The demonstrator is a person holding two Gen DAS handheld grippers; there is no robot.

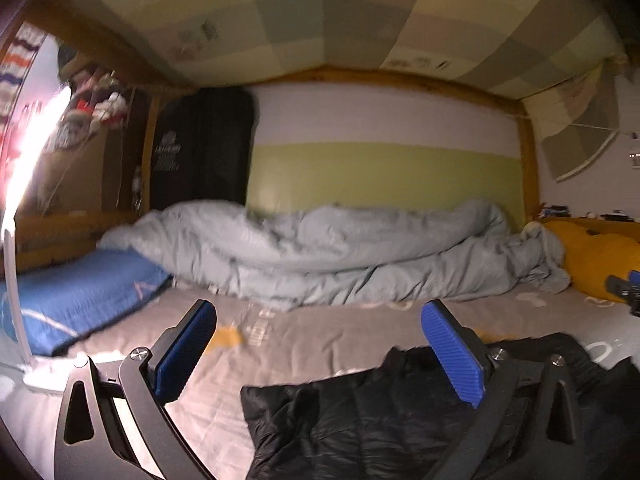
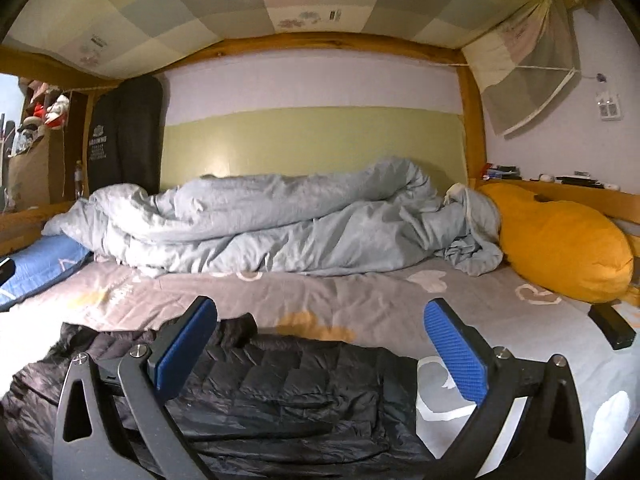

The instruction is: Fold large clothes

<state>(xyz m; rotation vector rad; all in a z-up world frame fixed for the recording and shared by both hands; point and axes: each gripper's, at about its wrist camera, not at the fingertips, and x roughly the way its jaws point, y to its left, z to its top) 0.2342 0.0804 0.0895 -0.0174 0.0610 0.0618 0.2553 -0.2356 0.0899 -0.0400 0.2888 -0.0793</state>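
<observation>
**Both grippers spread above the jacket on the bed**

Nearest the cameras, the left gripper (image 1: 320, 344) and the right gripper (image 2: 320, 344) each had their blue-padded fingers (image 2: 456, 356) spread wide, with nothing between them. The black quilted jacket (image 2: 280, 392) lay below on the grey sheet (image 2: 360, 296), partly hidden by the gripper frames. In the left wrist view the jacket (image 1: 360, 408) was cut off by the lower and right edges, so its full outline could not be made out. A dark, flat object (image 2: 612, 326) lay on the sheet to the right; what it was could not be told.

Farther back, a blue pillow (image 1: 80, 292) sat at the left and a yellow pillow (image 2: 560, 244) at the right, with a rumpled grey duvet (image 2: 272, 224) between them along the wall. A bright lamp (image 1: 28, 168) washed out the left edge of the left wrist view, which was also blurred. Behind the duvet rose the green and white wall (image 2: 312, 136), a dark hanging garment (image 2: 124, 140) whose print was unreadable, and the wooden frame (image 2: 474, 120).
</observation>
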